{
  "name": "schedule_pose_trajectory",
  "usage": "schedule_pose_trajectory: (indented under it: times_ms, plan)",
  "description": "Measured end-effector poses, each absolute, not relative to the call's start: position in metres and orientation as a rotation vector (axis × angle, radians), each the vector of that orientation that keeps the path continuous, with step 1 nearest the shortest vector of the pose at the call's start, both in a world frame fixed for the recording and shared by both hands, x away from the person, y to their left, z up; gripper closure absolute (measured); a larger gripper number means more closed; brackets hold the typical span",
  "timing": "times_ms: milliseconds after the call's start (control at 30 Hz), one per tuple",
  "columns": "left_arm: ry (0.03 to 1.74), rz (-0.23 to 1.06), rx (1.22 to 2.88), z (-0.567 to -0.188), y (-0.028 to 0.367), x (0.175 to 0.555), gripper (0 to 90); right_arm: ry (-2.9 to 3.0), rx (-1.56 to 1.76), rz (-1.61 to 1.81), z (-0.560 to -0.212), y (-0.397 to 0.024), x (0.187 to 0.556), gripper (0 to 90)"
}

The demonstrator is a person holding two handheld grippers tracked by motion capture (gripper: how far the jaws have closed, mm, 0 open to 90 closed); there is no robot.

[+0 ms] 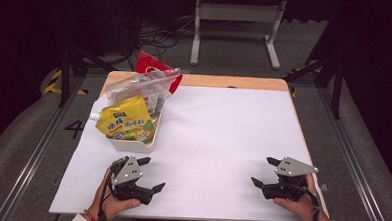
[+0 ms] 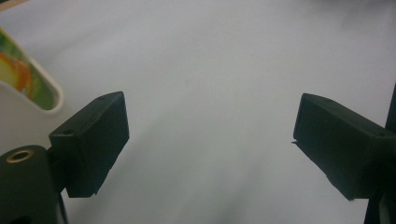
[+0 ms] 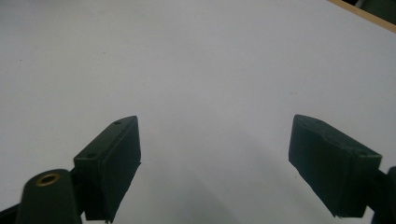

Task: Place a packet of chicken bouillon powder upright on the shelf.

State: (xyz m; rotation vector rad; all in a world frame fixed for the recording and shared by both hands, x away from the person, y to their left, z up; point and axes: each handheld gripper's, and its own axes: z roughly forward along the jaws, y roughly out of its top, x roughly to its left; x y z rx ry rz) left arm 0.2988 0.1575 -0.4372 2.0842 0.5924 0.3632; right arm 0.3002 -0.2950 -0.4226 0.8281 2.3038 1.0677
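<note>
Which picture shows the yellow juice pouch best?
The high view: the yellow pouch shows whole there, leaning in the white tub with other packets, beyond the left gripper. The left gripper view catches just a blurry green and orange corner of it at the left edge. The right gripper view looks at bare table.

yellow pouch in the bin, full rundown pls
The yellow pouch is a soft, glossy spouted drink pack with blue lettering and green and orange print low on its face. Its white cap points left, past the rim. It lies tilted on top of the white bin, leaning against a clear plastic bag behind it. No claw touches it.
</note>
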Motion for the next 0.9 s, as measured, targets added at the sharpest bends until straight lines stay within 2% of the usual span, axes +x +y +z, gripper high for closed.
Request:
schedule_pose_trajectory:
  times_ms: [333,467,733,900]
  plan:
    - [0.555,0.341,2.139,-0.443,0.145,0.307,10.6,2.298,0.828,0.992,-0.428,-0.305,0.295,14.7]
    - [0.543,0.339,2.132,-0.442,0.142,0.311,10.6,2.308,0.813,0.966,-0.432,-0.307,0.292,10.9]
    - [0.499,0.374,2.107,-0.438,0.139,0.310,10.7,2.225,0.805,1.120,-0.424,-0.316,0.282,7.1]
    - [0.499,0.374,2.113,-0.439,0.138,0.312,10.6,2.201,0.842,1.099,-0.426,-0.318,0.281,6.2]
